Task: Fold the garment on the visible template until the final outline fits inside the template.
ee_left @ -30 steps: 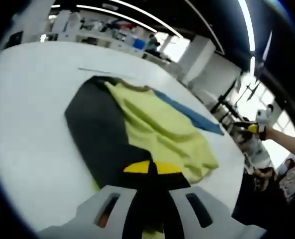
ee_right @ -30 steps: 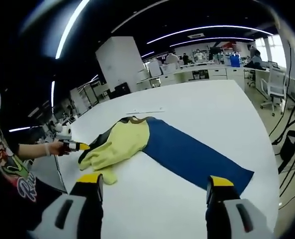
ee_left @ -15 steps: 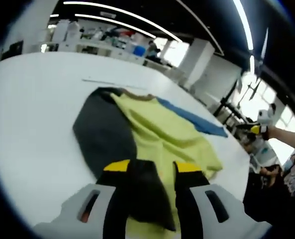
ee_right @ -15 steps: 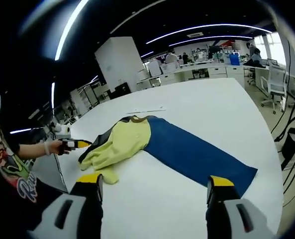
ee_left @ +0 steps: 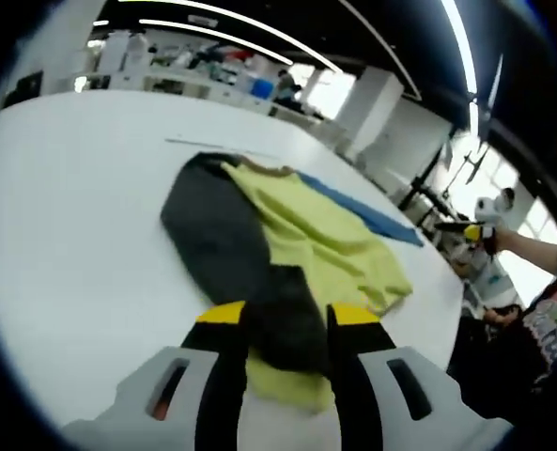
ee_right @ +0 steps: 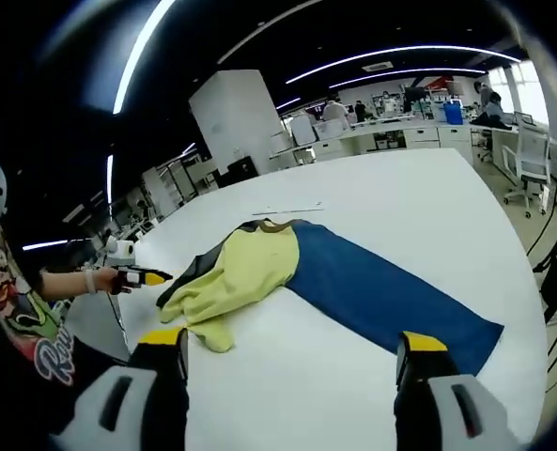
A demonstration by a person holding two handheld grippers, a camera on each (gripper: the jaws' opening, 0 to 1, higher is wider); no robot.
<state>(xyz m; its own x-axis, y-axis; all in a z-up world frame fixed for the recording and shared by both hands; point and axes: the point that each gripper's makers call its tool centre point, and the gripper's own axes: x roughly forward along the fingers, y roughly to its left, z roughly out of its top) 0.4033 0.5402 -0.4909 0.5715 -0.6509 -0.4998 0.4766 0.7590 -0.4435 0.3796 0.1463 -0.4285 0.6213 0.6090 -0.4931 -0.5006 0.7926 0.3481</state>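
Mid-fold: left gripper (ee_left: 283,315) parted, seemingly clear of garment (ee_left: 287,254); right gripper (ee_right: 292,343) wide open, empty. Next: grasp blue sleeve (ee_right: 381,291), fold inward.

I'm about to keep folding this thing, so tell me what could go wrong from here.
1. The garment lies bunched, its yellow body heaped over the dark sleeve; folding now may lock in wrinkles.
2. The blue sleeve stretches far toward the table edge and could slip off.
3. Both the left gripper and right gripper are open, holding nothing, so the cloth may shift before it is grasped.
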